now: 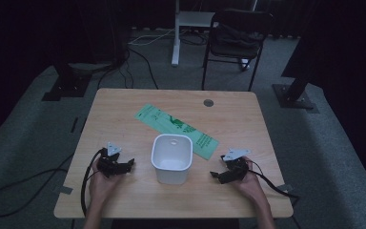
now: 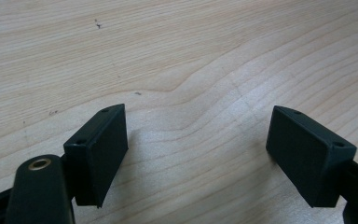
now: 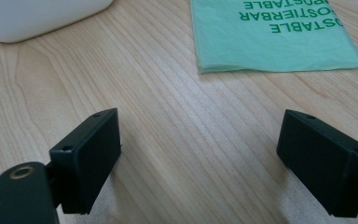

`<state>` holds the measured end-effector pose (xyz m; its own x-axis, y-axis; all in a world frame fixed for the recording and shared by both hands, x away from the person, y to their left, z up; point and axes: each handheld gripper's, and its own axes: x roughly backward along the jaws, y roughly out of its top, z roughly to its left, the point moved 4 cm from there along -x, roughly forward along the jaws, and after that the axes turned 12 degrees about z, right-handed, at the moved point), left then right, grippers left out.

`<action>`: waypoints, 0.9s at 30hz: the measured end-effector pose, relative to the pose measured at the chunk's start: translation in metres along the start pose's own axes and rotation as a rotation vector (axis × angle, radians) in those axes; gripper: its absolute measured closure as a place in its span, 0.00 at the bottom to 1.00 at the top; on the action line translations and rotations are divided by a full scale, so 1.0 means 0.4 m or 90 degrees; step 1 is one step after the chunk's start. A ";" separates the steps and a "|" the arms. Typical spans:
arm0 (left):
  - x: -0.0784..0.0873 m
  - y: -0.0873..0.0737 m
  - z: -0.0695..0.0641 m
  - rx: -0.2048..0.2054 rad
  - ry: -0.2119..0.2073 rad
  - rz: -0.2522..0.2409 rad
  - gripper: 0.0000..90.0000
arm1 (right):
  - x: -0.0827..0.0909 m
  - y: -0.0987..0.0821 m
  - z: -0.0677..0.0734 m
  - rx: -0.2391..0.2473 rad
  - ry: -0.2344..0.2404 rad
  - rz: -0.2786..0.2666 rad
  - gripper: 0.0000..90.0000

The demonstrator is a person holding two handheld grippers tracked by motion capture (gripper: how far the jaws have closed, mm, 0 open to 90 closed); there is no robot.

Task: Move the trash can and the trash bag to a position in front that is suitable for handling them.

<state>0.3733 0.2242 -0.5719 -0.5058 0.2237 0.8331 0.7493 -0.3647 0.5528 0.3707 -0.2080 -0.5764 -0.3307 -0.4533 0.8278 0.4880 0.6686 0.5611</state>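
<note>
White bin stands empty at the table centre in your high view, overlapping a green bag. Left gripper and right gripper flank it.

Left gripper view: jaws wide, bare wood between.

Right gripper view: jaws wide, nothing held; bag lettering upside-down, cut off, reading "OSTABLE".

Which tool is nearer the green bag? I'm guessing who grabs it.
The right tool: the green bag ends just beyond it, past the white bin.
</note>
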 end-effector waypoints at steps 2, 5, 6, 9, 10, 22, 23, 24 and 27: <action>0.003 -0.001 -0.002 -0.005 -0.005 -0.002 0.27 | 0.000 0.000 0.001 0.002 0.002 0.000 0.14; 0.009 -0.004 -0.003 -0.009 -0.007 -0.005 0.40 | 0.000 0.000 0.002 0.008 0.005 0.000 0.14; 0.009 -0.004 -0.003 -0.009 -0.007 -0.005 0.40 | 0.000 0.000 0.002 0.008 0.005 0.000 0.14; 0.009 -0.004 -0.005 -0.008 -0.008 -0.007 0.41 | 0.000 0.000 0.002 0.007 0.004 -0.001 0.15; 0.009 -0.004 -0.008 -0.005 -0.006 -0.007 0.42 | 0.000 0.001 0.002 0.004 0.002 -0.002 0.17; 0.008 0.004 -0.029 -0.017 -0.015 0.005 0.42 | 0.001 0.005 0.005 0.006 0.004 -0.016 0.27; 0.008 0.004 -0.031 -0.019 -0.015 0.006 0.42 | 0.001 0.005 0.007 0.007 0.005 -0.014 0.26; 0.008 0.004 -0.031 -0.019 -0.015 0.006 0.44 | 0.001 0.005 0.007 0.007 0.005 -0.014 0.26; 0.010 0.006 -0.037 -0.027 -0.020 0.006 0.48 | 0.001 0.007 0.011 0.002 0.002 -0.015 0.35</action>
<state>0.3666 0.2107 -0.5677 -0.4845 0.2484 0.8388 0.7346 -0.4051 0.5443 0.3682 -0.2039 -0.5745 -0.3393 -0.4704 0.8147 0.4776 0.6600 0.5799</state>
